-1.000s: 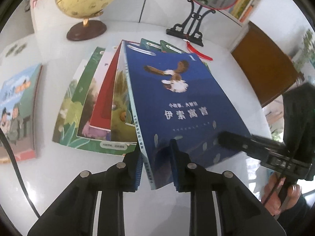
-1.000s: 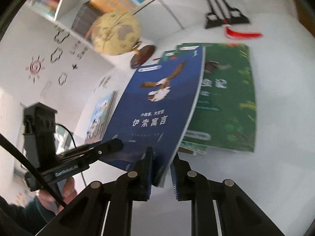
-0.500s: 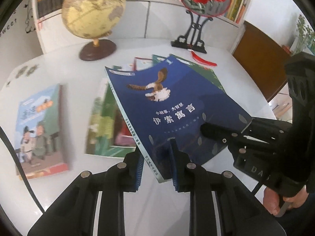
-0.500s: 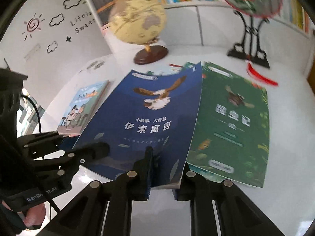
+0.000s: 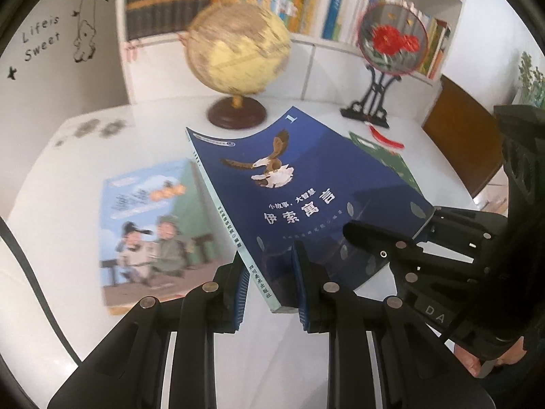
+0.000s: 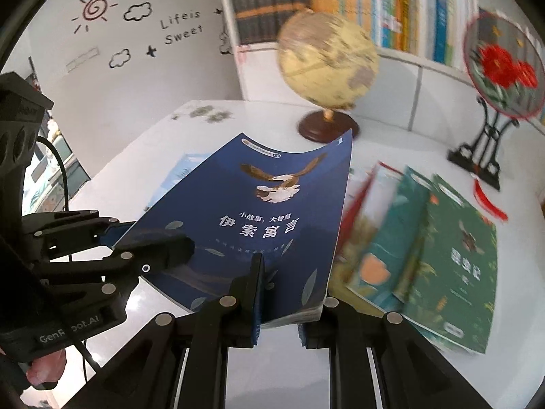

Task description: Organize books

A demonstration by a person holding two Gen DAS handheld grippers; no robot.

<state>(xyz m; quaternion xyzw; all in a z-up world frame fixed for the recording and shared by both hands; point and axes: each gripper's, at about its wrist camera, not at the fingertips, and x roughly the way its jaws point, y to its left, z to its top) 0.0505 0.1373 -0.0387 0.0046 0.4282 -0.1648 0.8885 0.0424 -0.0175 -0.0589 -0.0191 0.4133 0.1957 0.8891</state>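
Note:
A dark blue book with an eagle on its cover (image 5: 306, 197) (image 6: 272, 211) hangs tilted above the white table (image 5: 163, 129), held by both grippers. My left gripper (image 5: 270, 289) is shut on its near spine corner. My right gripper (image 6: 282, 310) is shut on its near page edge, and appears in the left wrist view as a black finger lying on the cover. A light-blue cartoon book (image 5: 146, 225) lies flat on the table, below and left of the lifted book. Several green books (image 6: 442, 255) lie fanned out to the right.
A yellow globe (image 5: 235, 54) on a brown base and a round red-flower fan on a black stand (image 5: 391, 41) stand at the back of the table. Behind them is a full bookshelf (image 6: 374, 6). A brown chair (image 5: 460, 129) stands at the right edge.
Both grippers lifted the blue book off the fanned stack and carried it left, so it now hangs beside and partly over the light-blue book. The right gripper's view rolled level.

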